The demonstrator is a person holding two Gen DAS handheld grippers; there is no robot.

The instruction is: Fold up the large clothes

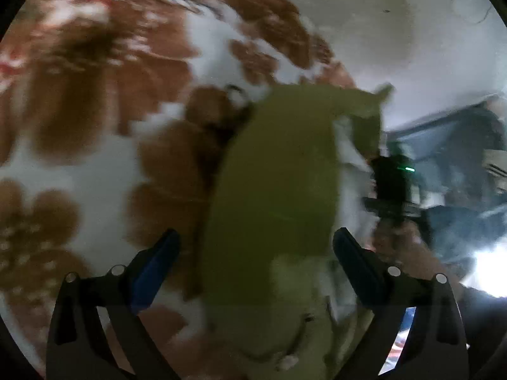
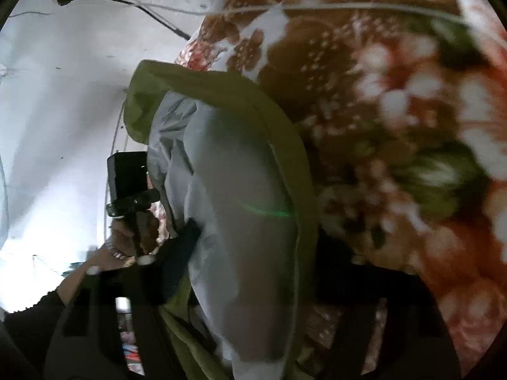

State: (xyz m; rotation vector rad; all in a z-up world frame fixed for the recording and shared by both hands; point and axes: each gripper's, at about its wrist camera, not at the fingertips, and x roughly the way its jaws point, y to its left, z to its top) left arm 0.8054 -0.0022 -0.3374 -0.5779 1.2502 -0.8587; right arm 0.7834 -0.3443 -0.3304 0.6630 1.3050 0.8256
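Observation:
An olive-green garment [image 1: 279, 171] with a pale grey lining hangs lifted over a floral bedspread [image 1: 79, 126]. In the left wrist view my left gripper [image 1: 256, 250] has its blue-padded fingers [image 1: 152, 272] wide apart, with the cloth running between them and no visible pinch. The other gripper with its camera [image 1: 389, 186] is at the garment's right edge. In the right wrist view the garment [image 2: 240, 196] drapes over my right gripper [image 2: 253, 253], showing its grey lining. The right fingers [image 2: 180, 247] are mostly covered by cloth. The left hand-held gripper [image 2: 130, 183] shows to the left.
The brown, red and white floral bedspread [image 2: 396, 110] covers the surface below. A pale wall [image 2: 63, 95] with a black cable [image 2: 126, 3] stands behind. Dark clutter [image 1: 459, 158] lies at the right of the left wrist view.

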